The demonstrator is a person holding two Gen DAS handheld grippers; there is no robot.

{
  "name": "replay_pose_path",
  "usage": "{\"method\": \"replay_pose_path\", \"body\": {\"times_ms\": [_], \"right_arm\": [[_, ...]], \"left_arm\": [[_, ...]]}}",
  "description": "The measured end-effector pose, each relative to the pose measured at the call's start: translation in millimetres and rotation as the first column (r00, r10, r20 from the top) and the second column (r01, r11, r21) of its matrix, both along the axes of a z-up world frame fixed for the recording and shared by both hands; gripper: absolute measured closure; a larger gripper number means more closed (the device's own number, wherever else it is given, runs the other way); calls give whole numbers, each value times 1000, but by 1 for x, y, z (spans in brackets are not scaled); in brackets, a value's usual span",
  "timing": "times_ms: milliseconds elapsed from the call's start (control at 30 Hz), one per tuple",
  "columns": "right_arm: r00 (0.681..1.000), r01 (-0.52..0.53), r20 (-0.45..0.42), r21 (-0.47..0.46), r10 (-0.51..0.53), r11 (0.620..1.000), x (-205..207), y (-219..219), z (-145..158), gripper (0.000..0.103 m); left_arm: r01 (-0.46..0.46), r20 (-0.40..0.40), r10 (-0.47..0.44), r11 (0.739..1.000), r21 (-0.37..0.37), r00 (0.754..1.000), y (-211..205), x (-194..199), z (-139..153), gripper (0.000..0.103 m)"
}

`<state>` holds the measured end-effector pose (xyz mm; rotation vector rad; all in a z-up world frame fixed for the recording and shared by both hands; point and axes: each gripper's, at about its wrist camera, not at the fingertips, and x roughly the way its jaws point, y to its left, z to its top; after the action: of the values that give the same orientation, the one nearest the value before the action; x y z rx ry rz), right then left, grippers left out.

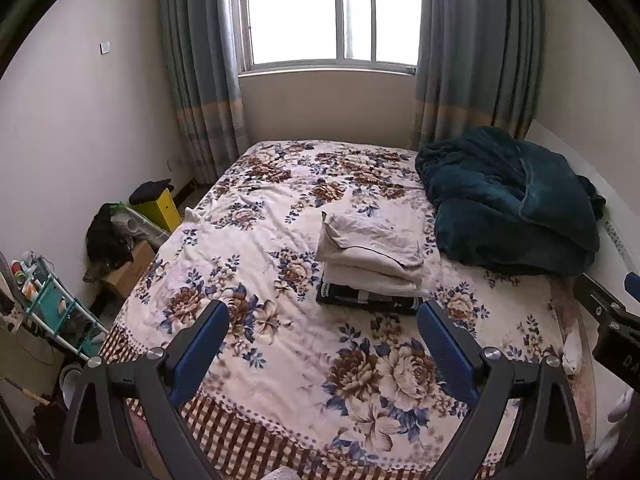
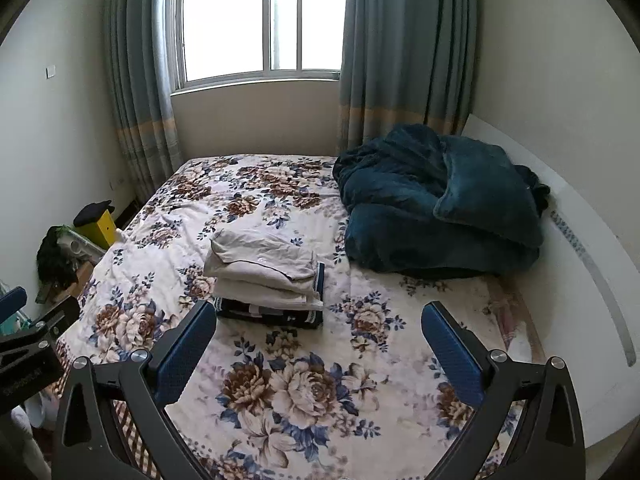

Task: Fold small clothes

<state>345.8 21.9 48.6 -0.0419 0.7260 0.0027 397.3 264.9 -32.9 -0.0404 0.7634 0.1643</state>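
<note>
both tongs, left tongs [image 1: 323,312] and right tongs [image 2: 319,314], gape empty, folded clothes stack [image 1: 370,264] lying just beyond.

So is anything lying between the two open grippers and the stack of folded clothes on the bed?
Nothing visible: only bare floral bedspread lies between the left gripper, the right gripper and the stack of folded beige and dark clothes. The crumpled teal plush blanket sits off to the stack's right.

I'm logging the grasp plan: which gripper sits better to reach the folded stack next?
Probably the right gripper: the folded stack lies just beyond its left finger. The left gripper sees it further ahead. Both are open and empty.
</note>
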Motion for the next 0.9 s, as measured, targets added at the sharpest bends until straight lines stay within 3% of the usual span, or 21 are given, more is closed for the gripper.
{"method": "replay_pose_path", "body": {"times_ms": [67,133,900], "right_arm": [[1000,12,-1,3,-12,1000,-10,-1,8,0],[1000,18,1,7,-18,1000,-18,1,15,0],[1000,5,7,52,-6,999,-45,-1,31,0]], "left_arm": [[7,6,-7,1000,7,1000,1,-2,3,7],[10,9,-10,1000,1,1000,2,-7,4,0],[21,61,-24,999,43,998,-3,-28,23,0]]}}
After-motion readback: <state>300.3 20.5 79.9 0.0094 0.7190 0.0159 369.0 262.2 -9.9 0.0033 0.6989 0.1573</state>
